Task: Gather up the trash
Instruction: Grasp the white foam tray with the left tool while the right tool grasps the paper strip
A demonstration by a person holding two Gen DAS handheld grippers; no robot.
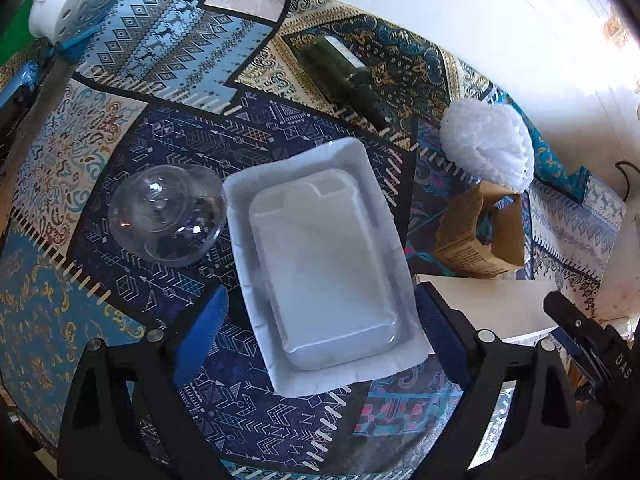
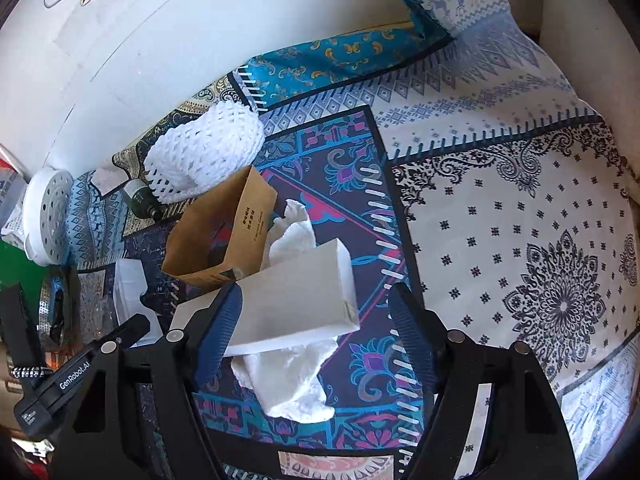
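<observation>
Between your spread left tongs (image 1: 320,316) lies the white paper tray with its clear plastic insert (image 1: 324,264), ungripped. Your right tongs (image 2: 316,320), also parted, straddle the white rectangular carton (image 2: 296,300) over crumpled white tissue (image 2: 288,384). Beyond wait the brown paper bag (image 2: 220,240), white foam netting (image 2: 204,152), dark green bottle (image 1: 344,76) and clear plastic dome (image 1: 166,216); nothing looks collected yet.

Both views are bright with daylight-type light. In the left wrist view the white wall (image 1: 500,32) at the upper right is blown out, and glare washes the clear plastic insert of the white paper tray (image 1: 320,264). Small specular glints sit on the clear plastic dome (image 1: 164,216). The right wrist view has even light, with the white wall (image 2: 160,40) slightly overexposed. Heavy fisheye bending and dark vignette corners in both. Shadows are soft. Focus is fairly sharp, with mild softness toward the edges.
</observation>
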